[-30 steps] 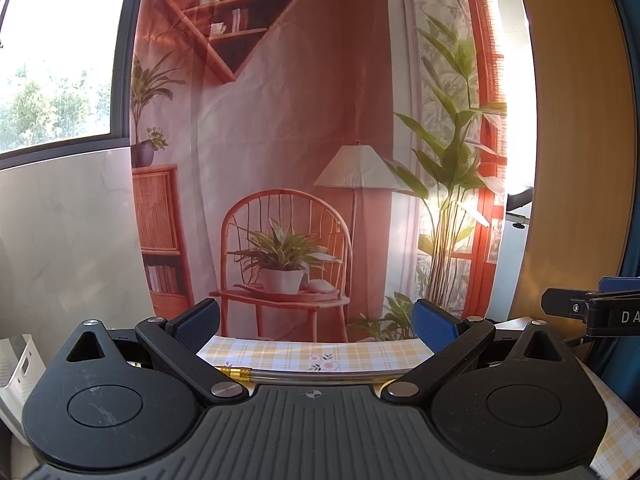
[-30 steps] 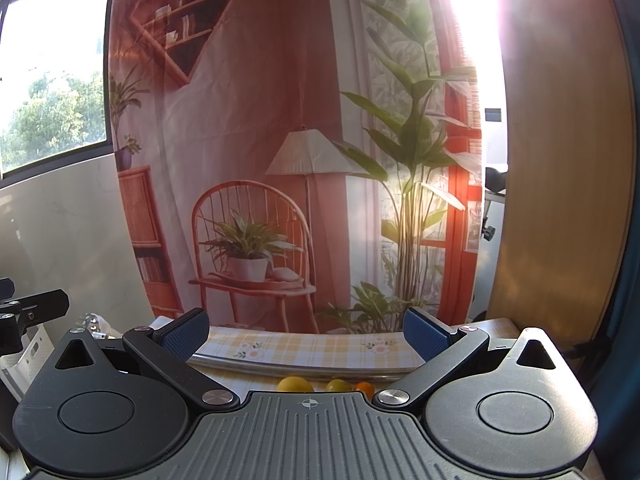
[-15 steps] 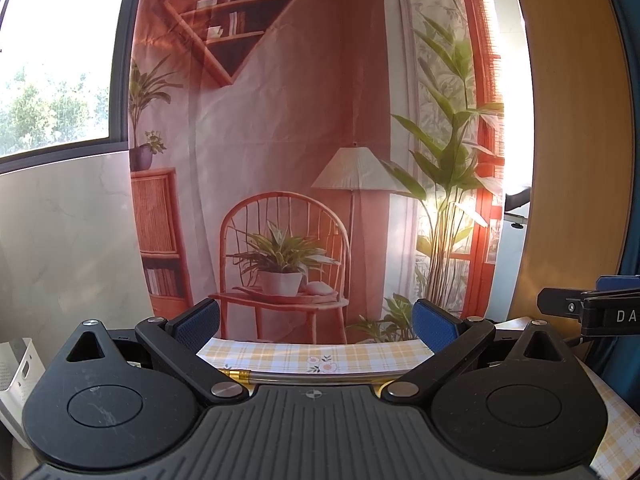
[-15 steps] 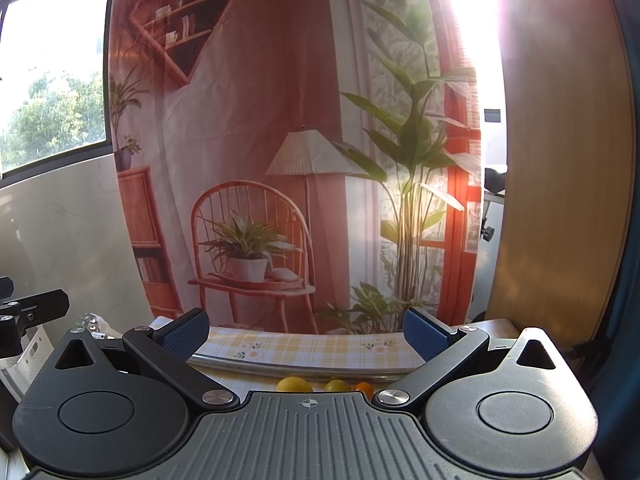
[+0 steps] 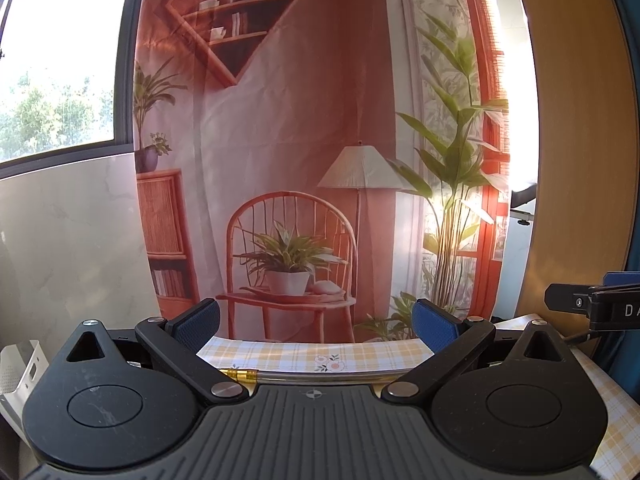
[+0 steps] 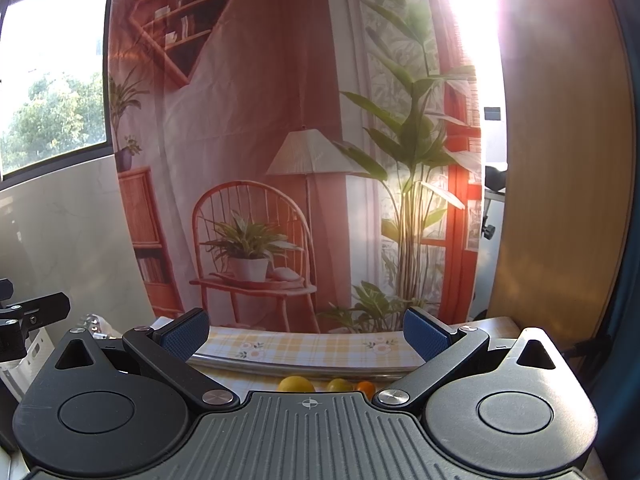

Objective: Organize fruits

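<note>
Here both grippers face a printed backdrop point(image 5: 304, 128) showing a chair, lamp and plants. The left gripper point(image 5: 316, 318) has its blue-padded fingers spread wide with nothing between them, above a yellow plaid tablecloth point(image 5: 320, 354). The right gripper point(image 6: 306, 330) is likewise spread and empty; just past its body lie a lemon point(image 6: 296, 383), a smaller yellow-green fruit point(image 6: 339, 384) and a small orange fruit point(image 6: 365, 386), close together in a row.

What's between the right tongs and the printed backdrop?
In the right wrist view, three fruits peek over the right tongs body, then a metal rim and checked tablecloth before the backdrop.
</note>
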Action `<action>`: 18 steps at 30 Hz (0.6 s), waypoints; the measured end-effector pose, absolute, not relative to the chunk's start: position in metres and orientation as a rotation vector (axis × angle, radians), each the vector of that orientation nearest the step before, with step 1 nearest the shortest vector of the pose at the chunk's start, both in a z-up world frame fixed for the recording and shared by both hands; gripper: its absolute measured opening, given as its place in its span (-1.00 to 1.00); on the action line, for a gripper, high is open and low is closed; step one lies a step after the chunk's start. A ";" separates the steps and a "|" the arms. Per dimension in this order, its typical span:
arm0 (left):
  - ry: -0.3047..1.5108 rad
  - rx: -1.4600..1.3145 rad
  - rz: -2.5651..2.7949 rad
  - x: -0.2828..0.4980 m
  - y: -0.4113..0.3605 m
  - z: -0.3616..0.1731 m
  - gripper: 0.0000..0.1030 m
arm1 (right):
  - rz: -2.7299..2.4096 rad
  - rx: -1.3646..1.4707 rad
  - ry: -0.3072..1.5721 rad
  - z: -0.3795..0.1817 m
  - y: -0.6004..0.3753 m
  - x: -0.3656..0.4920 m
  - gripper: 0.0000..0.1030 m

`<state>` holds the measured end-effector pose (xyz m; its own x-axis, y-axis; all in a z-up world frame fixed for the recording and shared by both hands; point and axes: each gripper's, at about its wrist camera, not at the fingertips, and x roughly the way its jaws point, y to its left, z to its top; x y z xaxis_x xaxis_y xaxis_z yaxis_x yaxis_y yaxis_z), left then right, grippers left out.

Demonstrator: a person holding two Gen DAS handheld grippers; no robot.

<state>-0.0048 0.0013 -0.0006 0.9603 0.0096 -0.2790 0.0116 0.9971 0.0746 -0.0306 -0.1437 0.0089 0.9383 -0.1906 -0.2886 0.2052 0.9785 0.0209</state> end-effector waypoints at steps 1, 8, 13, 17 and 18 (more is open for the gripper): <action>0.284 0.073 -0.001 -0.005 0.001 -0.001 1.00 | -0.202 0.051 0.290 0.009 -0.144 -0.031 1.00; 0.286 0.071 -0.001 -0.005 0.001 -0.001 1.00 | -0.202 0.052 0.290 0.009 -0.144 -0.030 1.00; 0.288 0.070 0.000 -0.005 0.000 -0.001 1.00 | -0.202 0.052 0.291 0.009 -0.144 -0.030 1.00; 0.291 0.067 -0.001 -0.005 0.000 -0.001 1.00 | -0.203 0.052 0.292 0.009 -0.144 -0.030 1.00; 0.292 0.067 -0.002 -0.005 0.001 -0.002 1.00 | -0.203 0.053 0.293 0.008 -0.144 -0.030 1.00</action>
<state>-0.0046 0.0005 -0.0017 0.9578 0.0078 -0.2874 0.0118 0.9977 0.0661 -0.0303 -0.1440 0.0084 0.9370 -0.1914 -0.2923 0.2067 0.9782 0.0221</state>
